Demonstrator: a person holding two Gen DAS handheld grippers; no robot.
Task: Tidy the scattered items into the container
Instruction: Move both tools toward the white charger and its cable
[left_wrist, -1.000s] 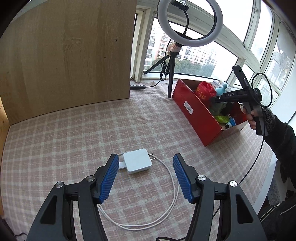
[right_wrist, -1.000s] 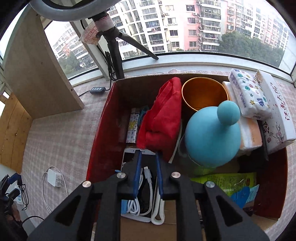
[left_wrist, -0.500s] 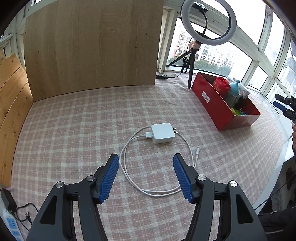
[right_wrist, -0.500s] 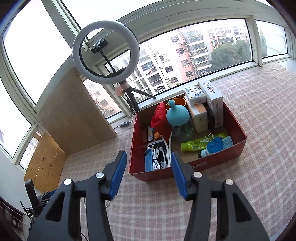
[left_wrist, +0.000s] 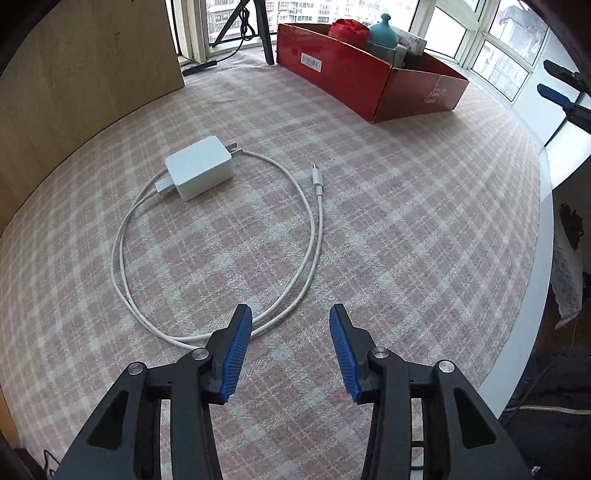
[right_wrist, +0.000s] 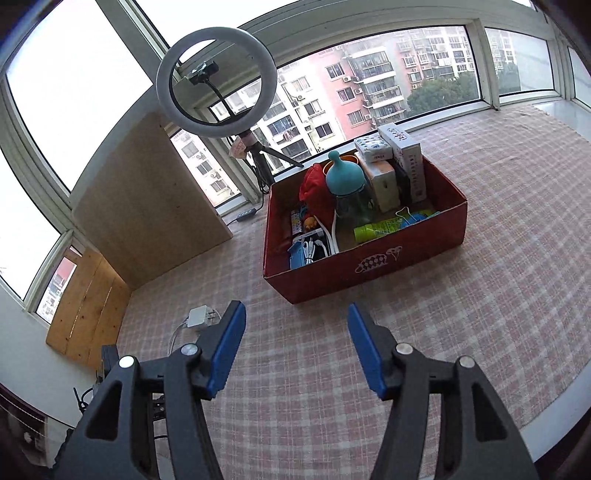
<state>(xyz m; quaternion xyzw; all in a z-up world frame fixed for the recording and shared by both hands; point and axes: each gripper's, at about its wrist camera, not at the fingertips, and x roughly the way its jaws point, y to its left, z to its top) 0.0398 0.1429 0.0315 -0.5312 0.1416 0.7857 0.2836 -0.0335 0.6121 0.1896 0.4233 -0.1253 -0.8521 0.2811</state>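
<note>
The white square power adapter (left_wrist: 199, 168) with its looped white cable (left_wrist: 122, 258) lies on the pink-and-white checked cloth (left_wrist: 406, 221), well apart from the red cardboard box (right_wrist: 369, 269), on the side of the box's long barcoded wall. It appears to be the only loose item outside the box.

The box already holds a teal bulb-topped bottle (right_wrist: 345, 177), a red cloth bundle (right_wrist: 314, 188), patterned tissue packs (right_wrist: 373, 147), a green tube (right_wrist: 376, 229) and coiled white cables (right_wrist: 314, 249). Judgement: the task is largely done; one item remains.

The left gripper (left_wrist: 290, 347) hangs over the near bend of the cable. Its jaws have just been closing, yet nothing is between them and they stand apart.

The right gripper (right_wrist: 295, 349) stands back from the box's short wall. Its jaws have just been opening; they are wide and empty.
</note>
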